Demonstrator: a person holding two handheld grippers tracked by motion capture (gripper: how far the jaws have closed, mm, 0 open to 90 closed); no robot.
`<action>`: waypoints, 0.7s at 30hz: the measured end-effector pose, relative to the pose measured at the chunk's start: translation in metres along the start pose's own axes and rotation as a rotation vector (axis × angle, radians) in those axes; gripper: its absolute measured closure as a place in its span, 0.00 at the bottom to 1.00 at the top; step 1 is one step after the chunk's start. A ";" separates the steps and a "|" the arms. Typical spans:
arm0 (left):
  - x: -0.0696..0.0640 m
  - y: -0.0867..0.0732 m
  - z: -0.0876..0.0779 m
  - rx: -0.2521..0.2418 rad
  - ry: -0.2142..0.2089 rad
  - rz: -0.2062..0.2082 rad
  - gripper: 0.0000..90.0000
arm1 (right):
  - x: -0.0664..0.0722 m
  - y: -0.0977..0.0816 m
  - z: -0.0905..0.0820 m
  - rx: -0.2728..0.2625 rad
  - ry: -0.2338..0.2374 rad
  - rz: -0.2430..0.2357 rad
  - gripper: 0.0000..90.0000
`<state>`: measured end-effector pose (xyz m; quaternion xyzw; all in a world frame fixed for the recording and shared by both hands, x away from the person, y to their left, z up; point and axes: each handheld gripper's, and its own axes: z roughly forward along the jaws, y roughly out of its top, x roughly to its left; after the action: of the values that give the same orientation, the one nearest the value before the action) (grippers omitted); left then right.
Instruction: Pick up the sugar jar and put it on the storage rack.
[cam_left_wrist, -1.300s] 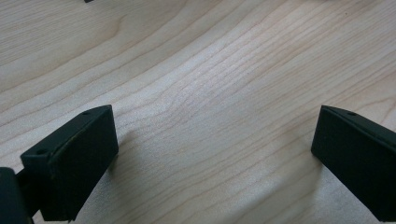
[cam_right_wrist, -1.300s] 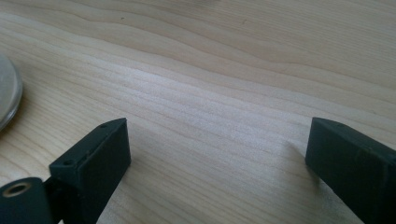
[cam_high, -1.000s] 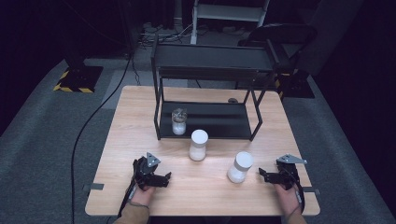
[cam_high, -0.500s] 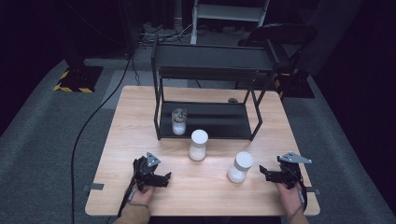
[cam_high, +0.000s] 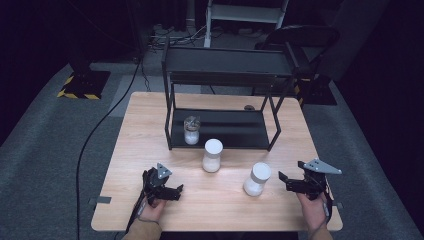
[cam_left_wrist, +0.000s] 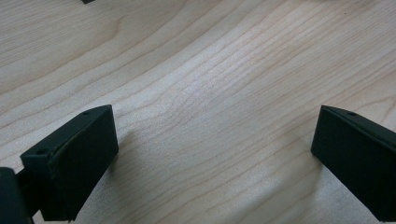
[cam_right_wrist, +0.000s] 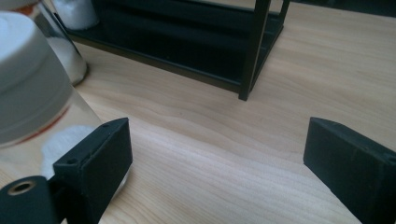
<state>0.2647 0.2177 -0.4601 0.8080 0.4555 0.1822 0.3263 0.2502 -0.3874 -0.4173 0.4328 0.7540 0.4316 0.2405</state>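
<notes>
Jar with white lid (cam_high: 257, 179) stands on the tabletop (cam_high: 150, 120) just left of my right hand-held gripper (cam_high: 286, 180), apart from it and upright; nearest thing to either tool, so I take it as the piece in hand. In the right gripper view the same jar (cam_right_wrist: 32, 84) sits off the left jaw, outside the gap, so nothing is gripped. Right jaws stand wide with bare wood between them; they have just been closing slightly, with nothing in the gap. The gripper points toward the jar, which I judge an approach line-up.

Left hand-held gripper (cam_high: 177, 190) rests low at the near edge, jaws wide apart and empty (cam_left_wrist: 210, 154), parked clear of the work, I judge.

Farther on, a second white-lidded jar (cam_high: 212, 155) stands mid-table, just in front of the black shelf rack (cam_high: 225, 75). A third jar (cam_high: 191, 130), with no lid that I can see, sits on the rack's lower shelf at its left end, likely the storage spot.

Hard to read: jar contents look white, powder or granules, cannot tell. Small dark item (cam_high: 248, 107) behind the rack is unidentifiable. Room beyond is dark.
</notes>
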 end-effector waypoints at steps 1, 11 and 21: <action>0.000 0.000 0.000 0.000 0.001 0.000 0.00 | 0.001 0.001 -0.001 -0.007 0.001 0.001 0.08; -0.002 0.000 0.000 0.000 0.007 -0.008 0.00 | 0.005 0.013 -0.015 -0.065 0.030 0.008 0.09; -0.002 0.000 0.000 -0.002 0.009 -0.009 0.00 | 0.025 0.031 -0.023 -0.073 0.018 -0.029 0.09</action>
<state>0.2637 0.2155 -0.4604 0.8049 0.4603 0.1847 0.3257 0.2341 -0.3682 -0.3780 0.4085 0.7462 0.4593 0.2556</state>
